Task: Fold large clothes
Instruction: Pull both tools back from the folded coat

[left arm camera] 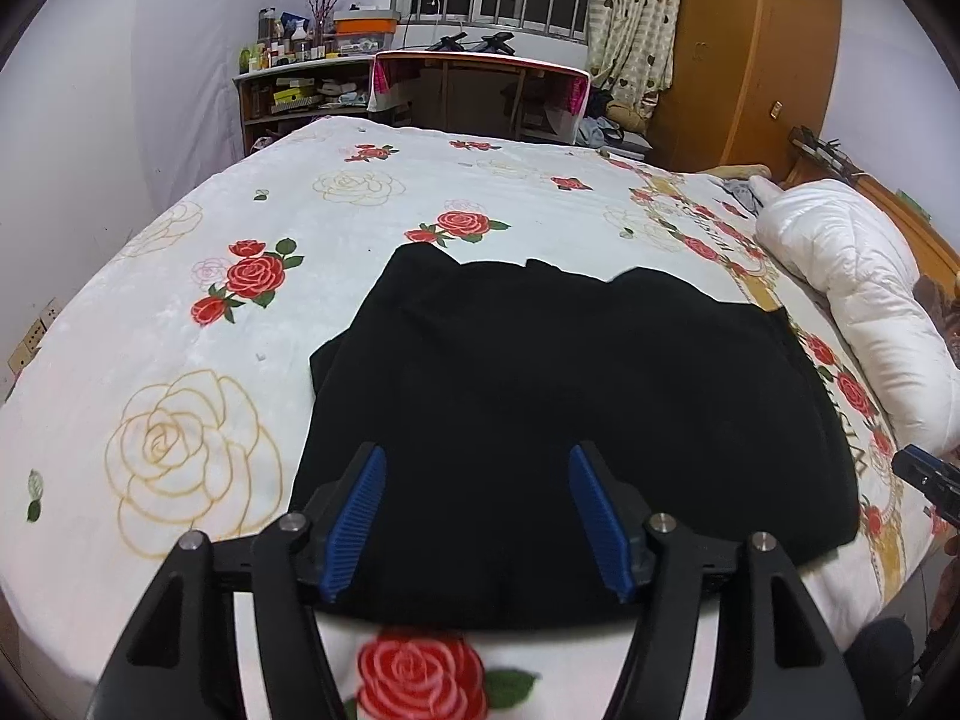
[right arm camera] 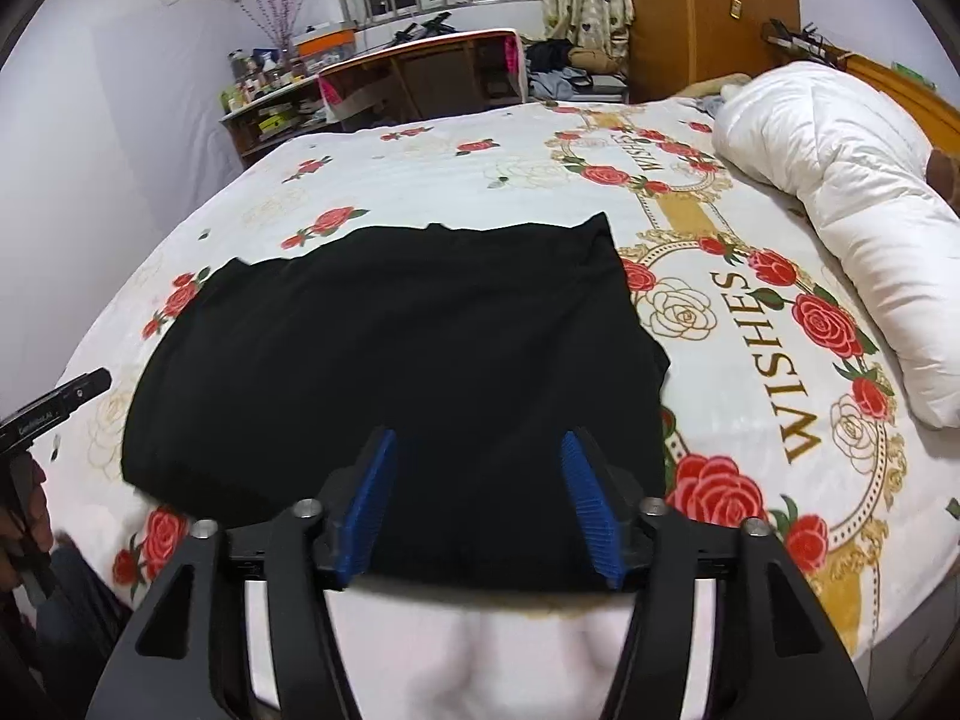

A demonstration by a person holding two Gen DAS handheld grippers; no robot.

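One black garment is lying on one bed, two claws (left claw, right claw, both spread wide) are hovering, and one white duvet is sitting alongside.

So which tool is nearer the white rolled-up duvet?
Right. The right tool hovers over the black garment's edge nearest the duvet; the left tool sits over the garment's far side.
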